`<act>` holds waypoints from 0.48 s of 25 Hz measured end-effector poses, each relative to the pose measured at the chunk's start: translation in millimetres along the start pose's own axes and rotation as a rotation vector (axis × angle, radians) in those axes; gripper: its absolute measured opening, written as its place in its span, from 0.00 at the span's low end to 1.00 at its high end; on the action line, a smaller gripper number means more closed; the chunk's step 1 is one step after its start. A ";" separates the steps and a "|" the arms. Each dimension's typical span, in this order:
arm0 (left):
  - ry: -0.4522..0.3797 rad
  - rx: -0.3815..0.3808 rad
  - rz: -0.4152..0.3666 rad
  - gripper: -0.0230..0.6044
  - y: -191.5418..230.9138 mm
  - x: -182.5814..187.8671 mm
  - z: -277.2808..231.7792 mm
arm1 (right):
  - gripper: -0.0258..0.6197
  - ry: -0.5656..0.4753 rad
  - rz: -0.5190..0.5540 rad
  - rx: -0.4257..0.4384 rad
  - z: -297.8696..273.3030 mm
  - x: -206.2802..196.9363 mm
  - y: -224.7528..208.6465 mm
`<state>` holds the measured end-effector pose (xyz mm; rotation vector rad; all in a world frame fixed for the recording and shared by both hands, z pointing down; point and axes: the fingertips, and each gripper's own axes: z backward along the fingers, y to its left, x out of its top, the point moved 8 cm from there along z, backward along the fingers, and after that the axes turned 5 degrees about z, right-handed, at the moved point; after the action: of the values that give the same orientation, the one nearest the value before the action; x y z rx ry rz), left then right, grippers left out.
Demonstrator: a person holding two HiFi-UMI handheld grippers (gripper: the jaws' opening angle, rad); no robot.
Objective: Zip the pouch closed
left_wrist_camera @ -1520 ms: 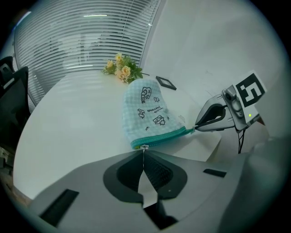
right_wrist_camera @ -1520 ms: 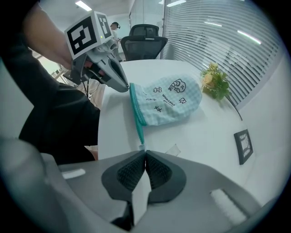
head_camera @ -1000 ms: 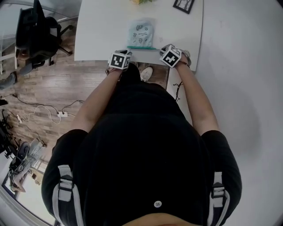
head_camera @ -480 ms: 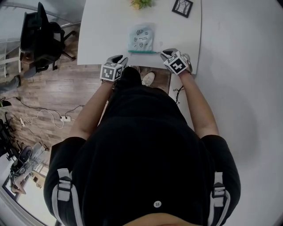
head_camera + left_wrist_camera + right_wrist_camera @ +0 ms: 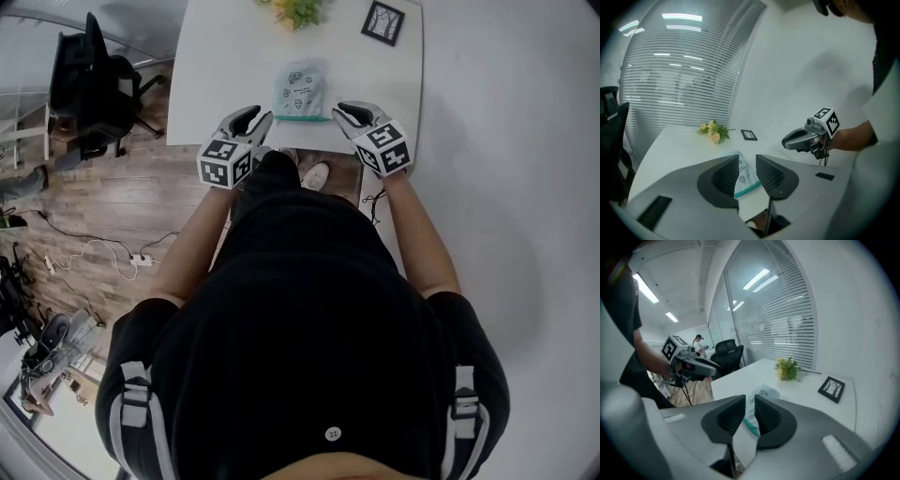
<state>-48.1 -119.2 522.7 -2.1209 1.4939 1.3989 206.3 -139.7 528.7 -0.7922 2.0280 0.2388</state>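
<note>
pale blue printed soft-plastic pouch [image 5: 300,84], with a teal zip strip along its near edge, lay flat on the white bench [image 5: 216,56], close to the front edge. it looked light, floppy and slick, likely to slide unless one end of the strip was pinched while the other end was run along. it lay ahead of and between the left hand-held gripper [image 5: 251,117] and the right hand-held gripper [image 5: 345,111], apart from both. the left jaws, just opening slightly, stood narrowly apart on nothing. the right jaws were barely parted, also empty.

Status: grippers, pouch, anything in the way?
Left gripper empty, jaws just opening; right gripper empty, slightly apart. Pouch flat on table, untouched. Nothing blocking.
</note>
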 end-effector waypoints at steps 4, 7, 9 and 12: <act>-0.088 -0.016 -0.059 0.22 -15.9 28.7 12.4 | 0.15 -0.125 -0.002 0.020 16.1 29.5 11.4; -0.141 -0.029 -0.101 0.19 -29.1 46.3 20.5 | 0.15 -0.188 0.013 0.034 26.9 45.8 17.7; -0.161 -0.036 -0.123 0.16 -37.1 54.2 23.7 | 0.15 -0.224 0.021 0.042 33.4 53.8 20.8; -0.201 -0.042 -0.161 0.13 -46.6 64.0 28.8 | 0.15 -0.276 0.027 0.048 41.9 66.3 24.7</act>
<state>-24.0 -119.9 442.0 -2.0044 1.2017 1.5434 195.2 -130.8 447.7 -0.6637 1.7787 0.2965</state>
